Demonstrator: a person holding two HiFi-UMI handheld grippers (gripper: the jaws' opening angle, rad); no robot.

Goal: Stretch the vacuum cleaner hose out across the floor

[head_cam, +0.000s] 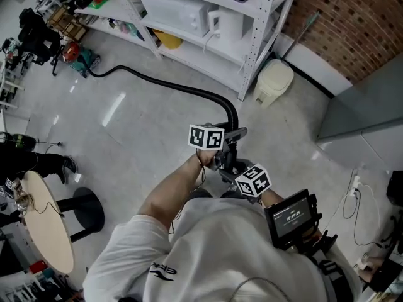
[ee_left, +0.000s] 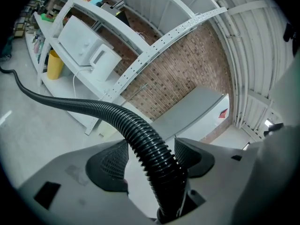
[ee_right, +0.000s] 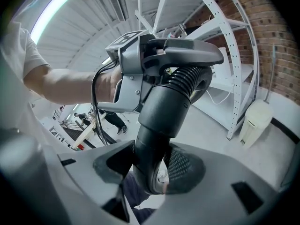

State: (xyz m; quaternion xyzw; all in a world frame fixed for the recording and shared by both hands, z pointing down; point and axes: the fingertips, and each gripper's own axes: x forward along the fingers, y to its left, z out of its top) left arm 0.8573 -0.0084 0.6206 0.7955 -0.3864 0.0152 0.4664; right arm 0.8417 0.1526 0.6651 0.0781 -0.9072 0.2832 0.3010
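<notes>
The black ribbed vacuum hose (head_cam: 164,83) snakes over the grey floor from the upper left, by the shelf, and arches up to my grippers in the middle. My left gripper (head_cam: 217,145) is shut on the ribbed part (ee_left: 150,146), which passes between both pads; in its own view the left gripper (ee_left: 152,162) points toward the rack and brick wall. Just behind it, my right gripper (head_cam: 247,176) is shut on the hose's smooth dark end cuff (ee_right: 157,121). In the right gripper view, the right gripper (ee_right: 150,167) looks onto the left gripper's grey body (ee_right: 140,64).
A white shelving rack (head_cam: 249,49) with a microwave (head_cam: 176,11) stands ahead, a cream bin (head_cam: 274,80) beside it. A grey cabinet (head_cam: 371,112) and brick wall lie to the right, cables (head_cam: 352,194) below them. A round table (head_cam: 41,225) and stool base (head_cam: 85,209) are at left.
</notes>
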